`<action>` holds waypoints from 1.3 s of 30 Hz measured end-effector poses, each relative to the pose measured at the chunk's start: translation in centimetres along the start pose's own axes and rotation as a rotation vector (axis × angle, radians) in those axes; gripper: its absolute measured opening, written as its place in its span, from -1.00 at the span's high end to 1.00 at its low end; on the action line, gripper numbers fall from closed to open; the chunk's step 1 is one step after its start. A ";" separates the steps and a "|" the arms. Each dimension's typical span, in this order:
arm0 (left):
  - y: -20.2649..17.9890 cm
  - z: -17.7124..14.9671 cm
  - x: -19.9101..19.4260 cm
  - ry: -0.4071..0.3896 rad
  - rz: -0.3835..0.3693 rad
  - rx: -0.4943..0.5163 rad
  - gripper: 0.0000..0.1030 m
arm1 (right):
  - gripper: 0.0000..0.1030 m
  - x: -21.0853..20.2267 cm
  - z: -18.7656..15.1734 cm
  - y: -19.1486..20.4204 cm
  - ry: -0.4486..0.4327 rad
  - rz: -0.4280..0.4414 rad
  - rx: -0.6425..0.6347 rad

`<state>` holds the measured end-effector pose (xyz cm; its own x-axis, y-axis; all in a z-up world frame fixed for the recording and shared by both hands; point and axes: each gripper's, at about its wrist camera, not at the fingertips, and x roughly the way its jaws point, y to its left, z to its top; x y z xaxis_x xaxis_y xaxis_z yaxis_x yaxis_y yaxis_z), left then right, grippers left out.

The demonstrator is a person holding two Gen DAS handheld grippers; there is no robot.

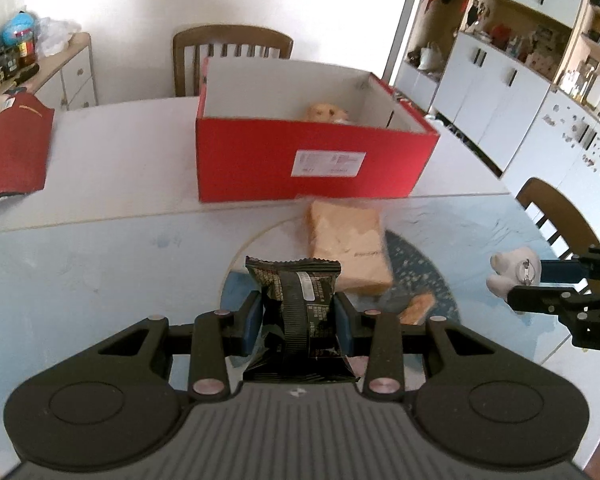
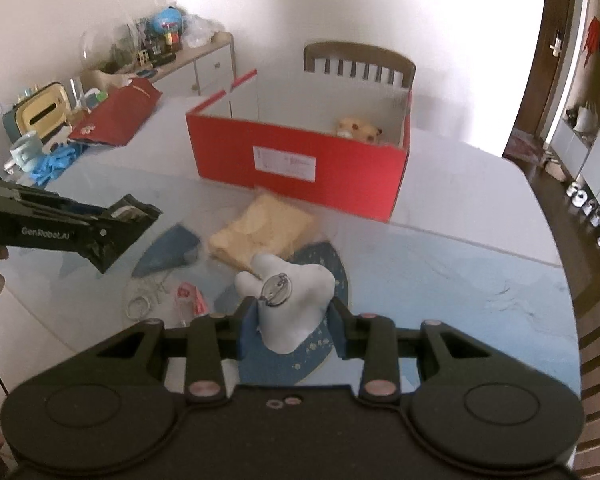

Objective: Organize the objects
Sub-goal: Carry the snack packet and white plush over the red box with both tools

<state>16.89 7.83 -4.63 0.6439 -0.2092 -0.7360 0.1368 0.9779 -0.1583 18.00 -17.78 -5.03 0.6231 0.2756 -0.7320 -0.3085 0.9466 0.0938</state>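
1. The left gripper (image 1: 298, 320) was clamped on a black snack packet (image 1: 298, 312) of crinkled foil with serrated end seams, its blue pads pressed into the packet's sides, held clear of the table.
2. The right gripper (image 2: 292, 326) was clamped on a white plush toy (image 2: 288, 304), soft and lobed, with a metal key ring (image 2: 276, 290) on its top.
3. A red cardboard box (image 1: 300, 160), open-topped, white inside and bearing a white label, stood beyond both grippers; a tan plush animal (image 2: 358, 130) lay in its far right corner.
4. A wrapped slab of pale yellow bread (image 1: 348, 248) lay flat just in front of the box.
5. The table (image 1: 100, 260) had a glossy pale blue top with a round dark blue patterned mat (image 2: 324, 264).
6. A flat red bag (image 2: 120, 116) lay at the table's left; wooden chairs, a cluttered sideboard and white cabinets ringed the room.
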 end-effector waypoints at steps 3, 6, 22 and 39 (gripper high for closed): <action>-0.2 0.7 -0.6 -0.013 -0.016 -0.002 0.29 | 0.29 -0.6 0.9 0.0 -0.019 0.003 -0.005; -0.6 1.5 -1.3 -0.031 -0.031 0.011 0.29 | 0.29 -1.0 2.0 0.0 -0.039 0.005 -0.005; -1.4 8.1 -1.7 -0.119 -0.068 0.066 0.29 | 0.29 -0.8 9.2 -1.0 -0.141 -0.012 -0.009; 1.2 16.8 4.0 -0.113 -0.020 0.116 0.29 | 0.29 5.6 16.3 -0.7 -0.163 -0.070 -0.042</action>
<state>32.27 8.14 3.24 0.7198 -0.2331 -0.6539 0.2320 0.9686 -0.0899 33.44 -14.17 1.76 0.7515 0.2361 -0.6160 -0.2877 0.9576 0.0161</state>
